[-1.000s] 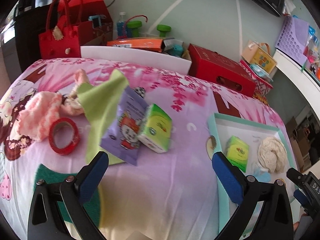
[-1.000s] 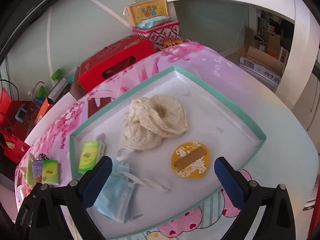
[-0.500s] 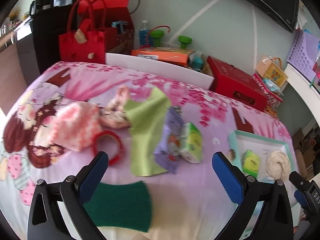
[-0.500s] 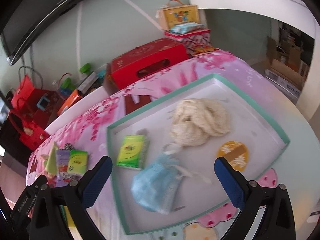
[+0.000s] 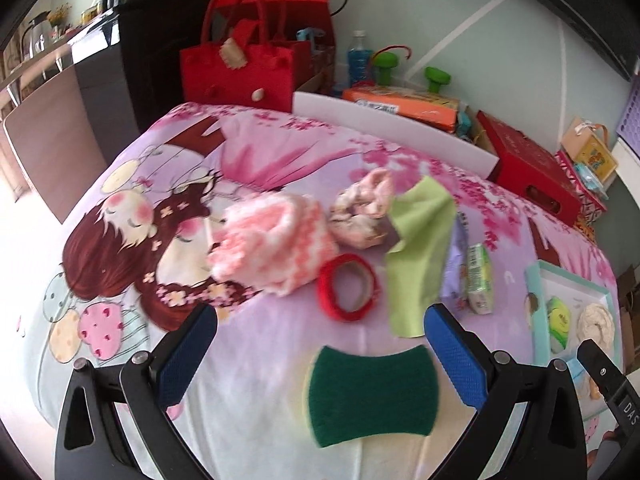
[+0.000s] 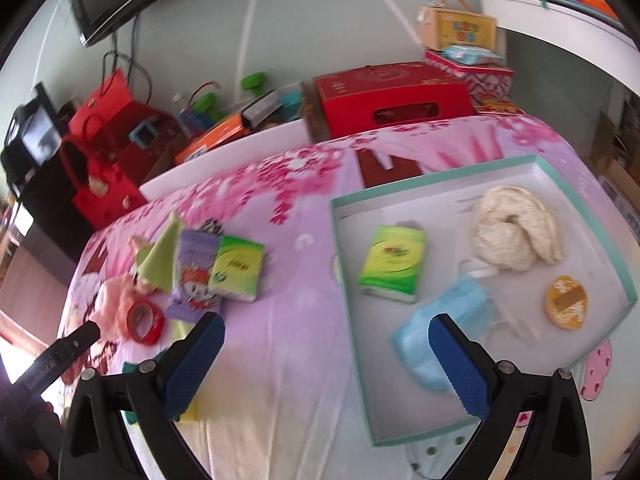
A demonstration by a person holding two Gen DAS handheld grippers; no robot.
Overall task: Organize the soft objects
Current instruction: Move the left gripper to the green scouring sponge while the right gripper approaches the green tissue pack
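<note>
My left gripper (image 5: 320, 354) is open and empty above a green scouring sponge (image 5: 370, 394). Beyond it lie a red tape roll (image 5: 347, 288), a pink knitted cloth (image 5: 272, 248), a crumpled pink cloth (image 5: 364, 210), a green cloth (image 5: 420, 252) and a green tissue pack (image 5: 480, 280). My right gripper (image 6: 326, 364) is open and empty over the tablecloth beside the teal-rimmed tray (image 6: 344, 240). In the tray are a green tissue pack (image 6: 392, 264), a cream knit piece (image 6: 516, 232), a blue face mask (image 6: 444, 336) and a yellow disc (image 6: 566, 302).
The table wears a pink and lilac cartoon cloth (image 5: 168, 240). Behind it stand a red felt bag (image 5: 240, 68), an orange box (image 5: 404, 106), a red carton (image 6: 394, 96) and green dumbbells (image 5: 438, 76). A purple packet (image 6: 196, 268) lies beside the loose tissue pack (image 6: 236, 268).
Both grippers have pulled back and swung left. The left view now takes in the green sponge and the whole pile; the right view now shows the tray and the pile together.
</note>
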